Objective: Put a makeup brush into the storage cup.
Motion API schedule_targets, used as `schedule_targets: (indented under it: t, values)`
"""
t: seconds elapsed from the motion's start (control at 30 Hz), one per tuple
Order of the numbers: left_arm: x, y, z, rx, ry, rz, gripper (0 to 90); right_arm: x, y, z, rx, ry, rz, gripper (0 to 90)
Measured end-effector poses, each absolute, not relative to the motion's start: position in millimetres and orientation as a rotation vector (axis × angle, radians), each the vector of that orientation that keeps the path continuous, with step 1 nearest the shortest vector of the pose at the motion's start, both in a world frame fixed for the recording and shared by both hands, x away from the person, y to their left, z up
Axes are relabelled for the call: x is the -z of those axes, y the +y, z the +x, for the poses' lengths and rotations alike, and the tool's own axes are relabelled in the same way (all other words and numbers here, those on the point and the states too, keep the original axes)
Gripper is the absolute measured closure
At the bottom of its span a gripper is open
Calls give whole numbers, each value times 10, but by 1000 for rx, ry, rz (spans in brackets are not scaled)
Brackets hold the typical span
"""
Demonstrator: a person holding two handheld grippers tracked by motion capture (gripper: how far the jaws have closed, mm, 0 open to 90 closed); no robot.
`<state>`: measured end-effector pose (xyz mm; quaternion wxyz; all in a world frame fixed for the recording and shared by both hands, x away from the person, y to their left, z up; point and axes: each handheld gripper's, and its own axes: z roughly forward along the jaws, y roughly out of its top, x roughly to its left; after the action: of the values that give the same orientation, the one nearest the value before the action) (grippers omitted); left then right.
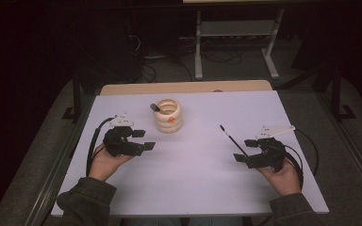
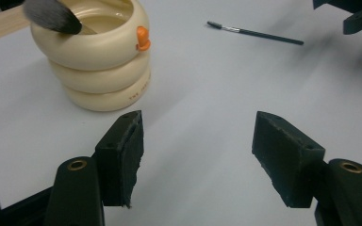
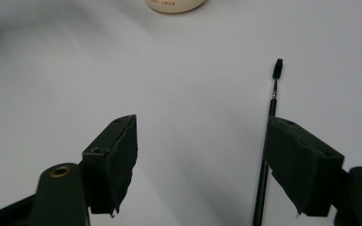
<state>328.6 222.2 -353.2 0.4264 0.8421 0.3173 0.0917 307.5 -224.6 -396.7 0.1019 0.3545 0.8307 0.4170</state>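
White counter, seen from above. Near its front edge, the left hand-held gripper and the right hand-held gripper each hover with jaws spread, holding nothing. A thin black brush lies flat just beside the right one. Farther back, a cream ringed holder holds a fluffy brush.

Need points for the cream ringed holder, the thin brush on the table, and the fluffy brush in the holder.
cream ringed holder [image 2: 104,77], left gripper view, middle ring's side.
thin brush [image 2: 264,35], left gripper view, mid-handle.
fluffy brush [image 2: 52,15], left gripper view, bristle head.
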Motion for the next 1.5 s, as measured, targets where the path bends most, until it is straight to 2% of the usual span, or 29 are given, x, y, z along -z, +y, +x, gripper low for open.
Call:
schedule_targets:
  t: [0.33,0.67,1.13,1.27,1.5]
  values:
    - [3619,2150,3176,-225,758,2114,334,3939,-2215,3113,-1192,2456,1074,269]
    - [3645,2148,3123,-227,749,2111,334,3940,-2195,3309,-1128,2482,1216,295]
    - [3651,2064,3077,-230,729,2116,334,4018,-2201,3605,-921,2536,1350,434]
    - [3642,2068,3069,-230,719,2101,334,3971,-2153,3674,-878,2541,1340,490]
    - [3659,2081,3064,-217,721,2096,334,4116,-2108,3677,-747,2598,1358,600]
